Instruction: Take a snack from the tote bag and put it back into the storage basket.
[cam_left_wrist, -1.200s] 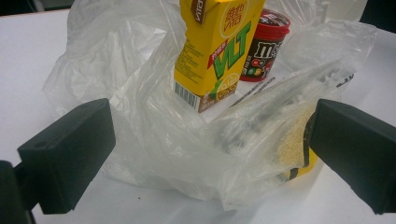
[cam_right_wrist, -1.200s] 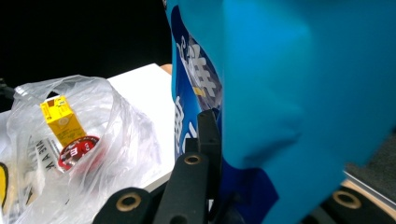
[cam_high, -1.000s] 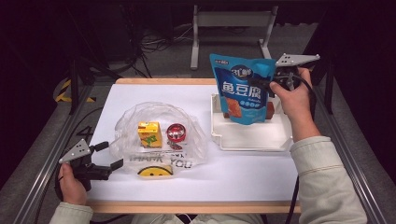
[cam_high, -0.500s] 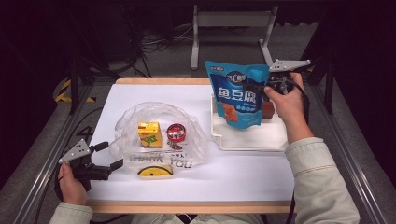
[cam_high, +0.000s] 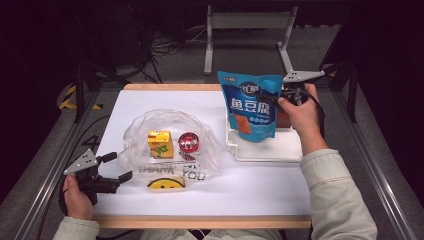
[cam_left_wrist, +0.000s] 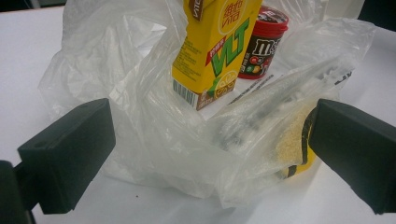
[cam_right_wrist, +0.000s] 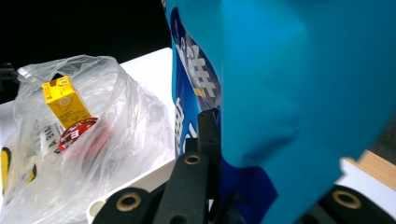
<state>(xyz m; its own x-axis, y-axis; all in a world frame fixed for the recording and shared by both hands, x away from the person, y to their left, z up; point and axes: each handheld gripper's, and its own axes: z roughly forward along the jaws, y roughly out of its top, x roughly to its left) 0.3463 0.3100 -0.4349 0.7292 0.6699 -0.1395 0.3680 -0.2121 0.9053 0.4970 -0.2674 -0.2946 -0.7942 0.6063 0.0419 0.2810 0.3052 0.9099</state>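
A white-topped table with a wooden edge carries a clear plastic bag and a white tray.

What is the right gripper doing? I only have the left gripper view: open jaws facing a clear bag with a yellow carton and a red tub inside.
Observer: The right gripper is shut on the edge of a blue pouch, which it holds upright.
Operator: Where is that pouch relative to the bag?
Observer: It hangs over a white tray, to the right of the plastic bag. I cannot tell whether its bottom touches the tray.
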